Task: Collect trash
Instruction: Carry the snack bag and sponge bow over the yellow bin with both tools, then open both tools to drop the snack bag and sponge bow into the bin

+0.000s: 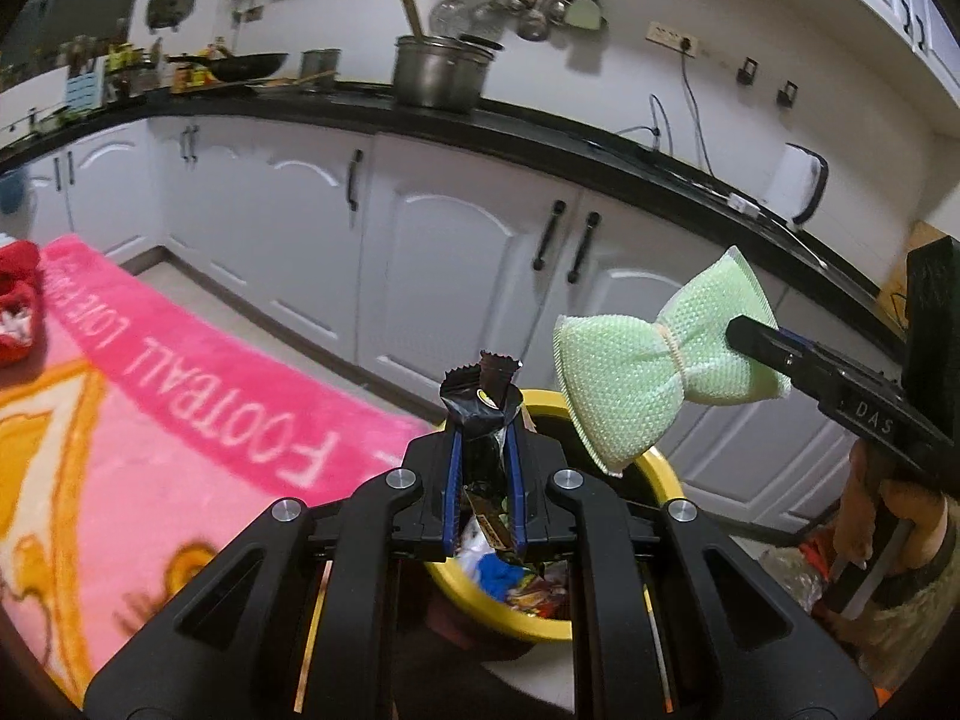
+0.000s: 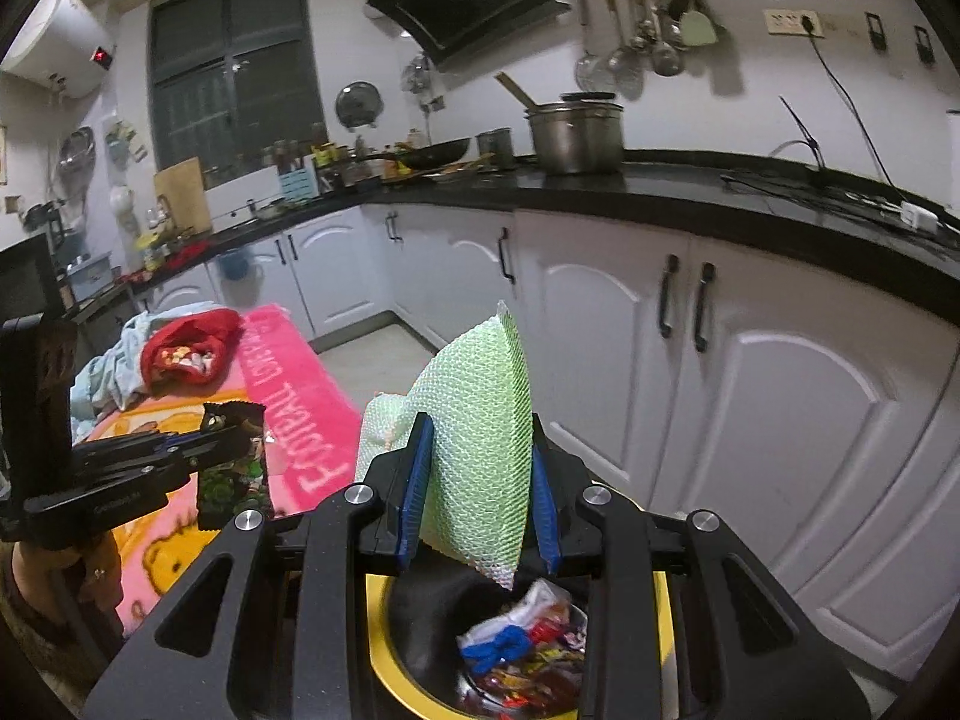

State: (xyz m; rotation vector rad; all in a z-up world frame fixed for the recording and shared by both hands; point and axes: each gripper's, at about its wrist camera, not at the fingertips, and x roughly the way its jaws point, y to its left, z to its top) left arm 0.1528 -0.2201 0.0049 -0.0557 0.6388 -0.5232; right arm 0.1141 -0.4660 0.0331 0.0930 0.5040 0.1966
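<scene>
Beside the yellow-rimmed bin [image 1: 663, 483], a pale green, mesh-textured scrubber [image 1: 654, 369] is showing, a dark wrapper [image 1: 480, 396] is gleaming, and a pink blanket [image 1: 180, 396] is carrying white lettering.

Lit dimly by indoor light from above, with a slight warm cast. Dark window [image 2: 234, 69]; black vignette in every corner. Strong fisheye bend along the counter [image 1: 540, 138] and cabinets [image 2: 750, 372] toward the edges. Soft shadows behind the hanging utensils [image 1: 522, 0]. Mild glare on the pot [image 2: 576, 132]. Slight motion blur on the yellow bin rim [image 2: 384, 648]; otherwise fairly sharp, a little grainy.
</scene>
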